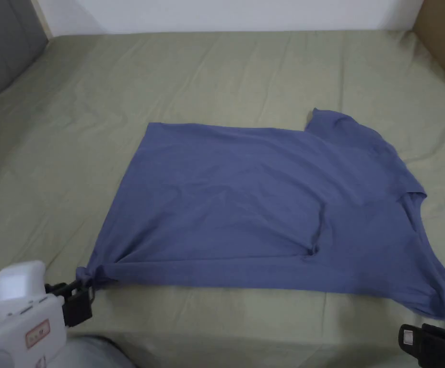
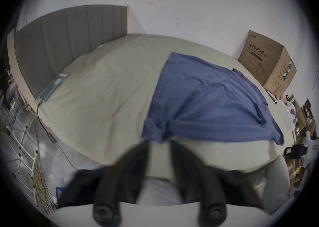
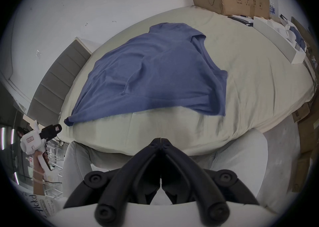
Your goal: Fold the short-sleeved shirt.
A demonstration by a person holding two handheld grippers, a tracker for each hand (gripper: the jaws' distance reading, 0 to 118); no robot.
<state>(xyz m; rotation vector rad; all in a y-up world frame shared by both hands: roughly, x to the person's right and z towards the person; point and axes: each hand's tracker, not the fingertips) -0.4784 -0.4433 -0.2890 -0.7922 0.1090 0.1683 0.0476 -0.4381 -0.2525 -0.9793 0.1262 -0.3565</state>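
The blue shirt [image 1: 274, 211] on the bed [image 1: 216, 72] is looked down on from the near edge in the head view, while it is seen low and close from its near-left corner in the left gripper view and from the near-right in the right gripper view.

Soft, even, diffuse light; no glare, shadows faint. Head view slightly soft. Both gripper views fisheye-warped, dark vignette at corners; left gripper [image 2: 159, 142] jaws motion-blurred at bottom centre.
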